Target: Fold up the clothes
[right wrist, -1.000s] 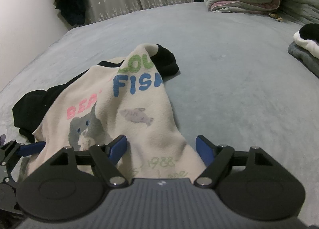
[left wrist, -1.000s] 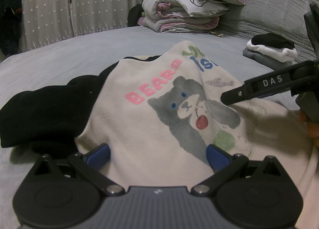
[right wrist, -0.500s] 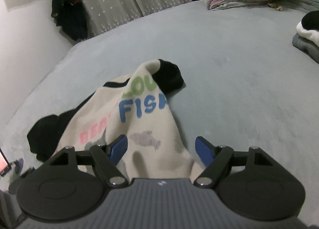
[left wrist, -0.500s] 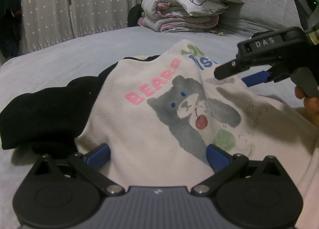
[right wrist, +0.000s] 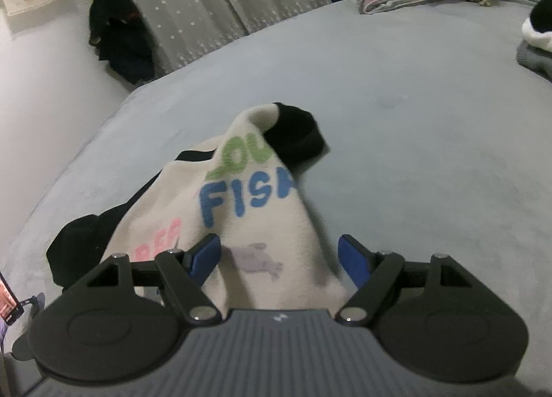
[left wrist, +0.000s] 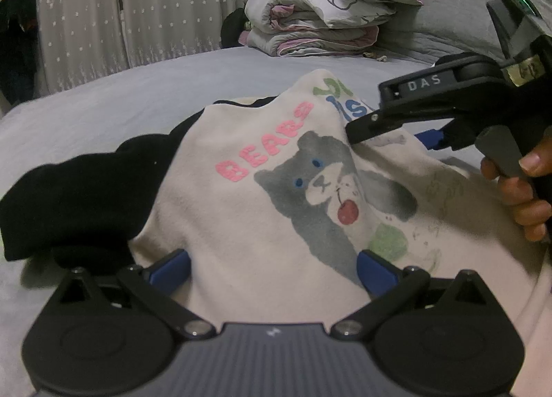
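Observation:
A cream sweatshirt (left wrist: 276, 196) with a grey bear print, pink and blue letters and black sleeves (left wrist: 79, 196) lies bunched on the grey bed (left wrist: 120, 103). My left gripper (left wrist: 272, 271) is open at its near hem, blue pads wide apart with the cloth spread between them. My right gripper (left wrist: 390, 136), held by a hand (left wrist: 524, 196), hovers over the shirt's right side. In the right wrist view the right gripper (right wrist: 280, 257) is open, and a raised ridge of the sweatshirt (right wrist: 248, 210) runs between its pads. One black sleeve (right wrist: 296, 134) lies at the far end.
A stack of folded bedding (left wrist: 317, 27) sits at the head of the bed. A small pile of folded clothes (right wrist: 538, 34) lies at the right. A dark garment (right wrist: 117, 41) hangs by the curtain. A lit screen (right wrist: 8, 300) shows at the lower left.
The right gripper has lifted and swung leftward over the sweatshirt, rolling as it went, jaws still apart. The left gripper and the sweatshirt have stayed put.

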`<control>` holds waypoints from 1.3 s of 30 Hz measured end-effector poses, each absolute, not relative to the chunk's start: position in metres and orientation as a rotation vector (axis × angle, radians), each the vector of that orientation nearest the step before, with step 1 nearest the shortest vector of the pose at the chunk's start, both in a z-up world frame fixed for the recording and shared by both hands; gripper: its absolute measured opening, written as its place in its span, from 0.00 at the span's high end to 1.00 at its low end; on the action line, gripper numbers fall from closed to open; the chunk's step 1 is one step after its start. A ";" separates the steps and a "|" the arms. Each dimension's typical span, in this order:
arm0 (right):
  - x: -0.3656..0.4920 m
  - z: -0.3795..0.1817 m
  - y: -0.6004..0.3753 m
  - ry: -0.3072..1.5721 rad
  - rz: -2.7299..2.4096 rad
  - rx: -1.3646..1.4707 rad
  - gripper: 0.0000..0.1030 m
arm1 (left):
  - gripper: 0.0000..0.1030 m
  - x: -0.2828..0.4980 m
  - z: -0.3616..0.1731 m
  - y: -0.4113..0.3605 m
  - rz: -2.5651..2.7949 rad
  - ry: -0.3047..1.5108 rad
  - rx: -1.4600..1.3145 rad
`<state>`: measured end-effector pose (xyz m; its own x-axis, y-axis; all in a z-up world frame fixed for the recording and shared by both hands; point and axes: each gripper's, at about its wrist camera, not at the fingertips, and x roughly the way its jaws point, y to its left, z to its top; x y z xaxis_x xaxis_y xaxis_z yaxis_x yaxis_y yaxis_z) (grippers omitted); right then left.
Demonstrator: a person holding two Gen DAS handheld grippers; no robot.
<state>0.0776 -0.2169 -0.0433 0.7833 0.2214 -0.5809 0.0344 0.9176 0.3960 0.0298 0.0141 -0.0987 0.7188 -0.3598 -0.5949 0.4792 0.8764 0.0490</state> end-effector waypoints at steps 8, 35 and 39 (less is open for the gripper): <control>0.079 -0.044 -0.206 0.674 0.127 0.288 0.24 | 0.00 0.033 -0.098 0.017 -0.475 0.622 0.184; 0.079 -0.046 -0.206 0.678 0.146 0.276 0.22 | 0.00 0.033 -0.099 0.018 -0.475 0.621 0.185; 0.080 -0.046 -0.206 0.678 0.147 0.278 0.22 | 0.00 0.033 -0.099 0.018 -0.475 0.621 0.185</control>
<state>0.0796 -0.2057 -0.0459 0.7704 0.2238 -0.5970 -0.0439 0.9528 0.3005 0.0325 0.0183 -0.0989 0.7102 -0.3712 -0.5981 0.4803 0.8767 0.0261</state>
